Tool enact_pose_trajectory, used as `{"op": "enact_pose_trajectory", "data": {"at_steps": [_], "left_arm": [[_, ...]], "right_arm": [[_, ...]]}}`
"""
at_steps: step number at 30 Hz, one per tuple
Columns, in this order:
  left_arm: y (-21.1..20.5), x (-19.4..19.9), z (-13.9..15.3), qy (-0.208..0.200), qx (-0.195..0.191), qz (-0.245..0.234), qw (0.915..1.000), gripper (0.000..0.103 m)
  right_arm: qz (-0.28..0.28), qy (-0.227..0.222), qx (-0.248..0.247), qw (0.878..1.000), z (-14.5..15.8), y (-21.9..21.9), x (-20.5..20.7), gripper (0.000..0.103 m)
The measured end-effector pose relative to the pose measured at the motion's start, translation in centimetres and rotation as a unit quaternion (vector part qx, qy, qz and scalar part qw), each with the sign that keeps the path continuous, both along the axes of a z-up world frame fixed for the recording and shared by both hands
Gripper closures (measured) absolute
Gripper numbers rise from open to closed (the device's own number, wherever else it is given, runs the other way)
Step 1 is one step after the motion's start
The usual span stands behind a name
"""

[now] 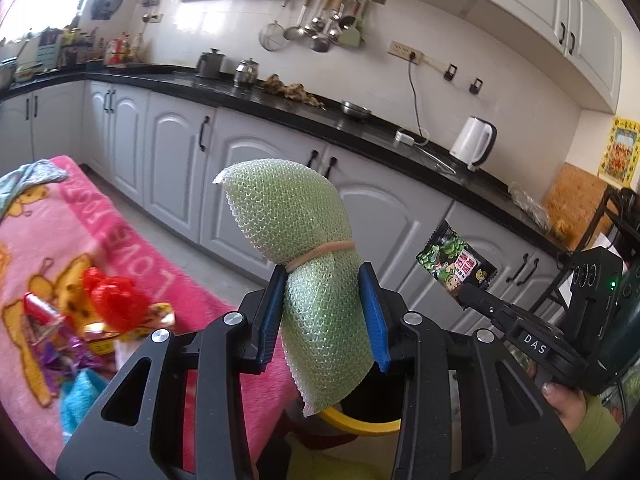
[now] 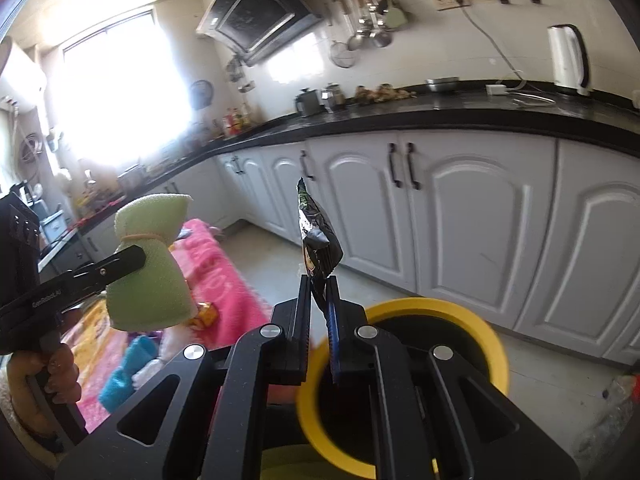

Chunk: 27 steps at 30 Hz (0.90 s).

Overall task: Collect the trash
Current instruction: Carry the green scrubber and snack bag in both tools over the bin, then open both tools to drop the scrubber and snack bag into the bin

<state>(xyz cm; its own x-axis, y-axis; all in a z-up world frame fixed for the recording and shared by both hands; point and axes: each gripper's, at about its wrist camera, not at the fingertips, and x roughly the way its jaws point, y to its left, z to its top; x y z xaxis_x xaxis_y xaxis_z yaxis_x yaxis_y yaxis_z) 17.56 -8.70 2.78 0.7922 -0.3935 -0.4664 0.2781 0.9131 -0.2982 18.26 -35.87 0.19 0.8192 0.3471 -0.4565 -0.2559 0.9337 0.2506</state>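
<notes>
I hold one gripper in each hand, and each is clamped on a single piece of trash. My left gripper (image 1: 324,312) pinches a green mesh scouring sponge (image 1: 304,248) between its blue pads; the sponge is folded and bound with a tan rubber band (image 1: 320,254), and it stands upright out of the jaws. My right gripper (image 2: 318,312) is closed narrow on the lower end of a dark snack wrapper (image 2: 318,240), which also stands upright.

Both items hang in the air near a bin with a yellow rim (image 2: 460,312), which sits on the floor just right of a table draped in a pink cartoon blanket (image 1: 120,232). From the right wrist view the wrapper is close above the bin's near left rim; from the left wrist view the sponge's lower end hangs over a sliver of the same rim.

I judge the task partly done: two pieces are lifted but neither is dropped in yet. Whether the bin already holds anything I cannot tell; its inside is dark.

More remains on the blanket at the left: one crumpled red plastic piece (image 1: 114,300), some purple wrappers (image 1: 68,360) too tangled to count, and one blue cloth (image 1: 78,404). Behind runs a black kitchen worktop (image 1: 280,108) with one white kettle (image 1: 474,142).
</notes>
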Motion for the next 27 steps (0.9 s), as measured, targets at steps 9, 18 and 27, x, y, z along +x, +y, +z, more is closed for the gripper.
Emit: {"op": "enact_pose_trajectory", "data": {"at_steps": [9,18,27], "left_arm": [[-4.9,2.3,-3.5,0.02,0.017,-0.047,0.9986,0.073],[-8.0,4.7,-7.9,0.07,0.021,-0.084,0.9938,0.071],[-8.6,5.9,-10.7,0.107,0.01,-0.083,0.9908,0.052]], "right_arm": [[-0.044,0.072,-0.005,0.996,-5.0,-3.5,1.4,0.095],[-0.069,0.143,-0.003,0.987,-9.4,-5.0,2.9,0.095],[-0.096,0.147,0.006,0.984,-9.6,-6.1,2.7,0.065]]}}
